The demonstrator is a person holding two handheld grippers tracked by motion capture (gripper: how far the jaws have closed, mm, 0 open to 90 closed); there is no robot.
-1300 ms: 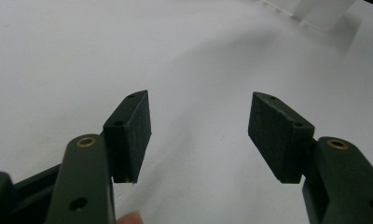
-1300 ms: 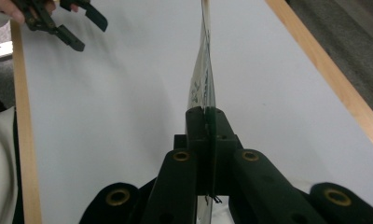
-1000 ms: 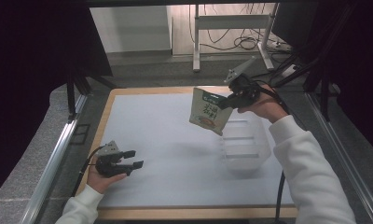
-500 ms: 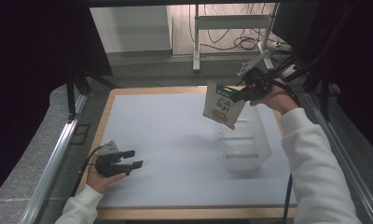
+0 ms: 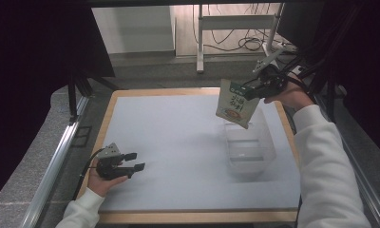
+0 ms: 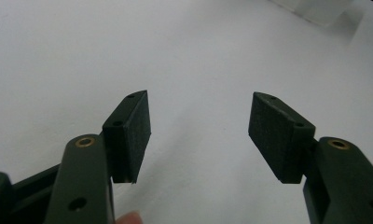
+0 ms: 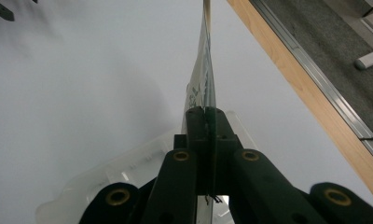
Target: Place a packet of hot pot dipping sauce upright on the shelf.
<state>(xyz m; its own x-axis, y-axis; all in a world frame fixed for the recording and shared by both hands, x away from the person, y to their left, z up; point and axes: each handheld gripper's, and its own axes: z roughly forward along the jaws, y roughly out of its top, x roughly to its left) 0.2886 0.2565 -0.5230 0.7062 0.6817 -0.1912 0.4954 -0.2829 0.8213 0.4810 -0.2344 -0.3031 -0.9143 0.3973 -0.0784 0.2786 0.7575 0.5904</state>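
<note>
The white tabletop (image 5: 178,142) is carrying a clear plastic bin (image 5: 247,149) on its right side. The pouch (image 5: 235,104) is hanging just above the bin's far end, long axis running steeply downward, lower edge tipping toward the opening. The right gripper (image 5: 249,91) is clenching the pouch's top edge, directly over the bin. The left gripper (image 5: 133,161) is sitting released at the near left, well apart.

The pouch (image 5: 235,103) hangs above the clear tub's (image 5: 249,154) far end.
</note>
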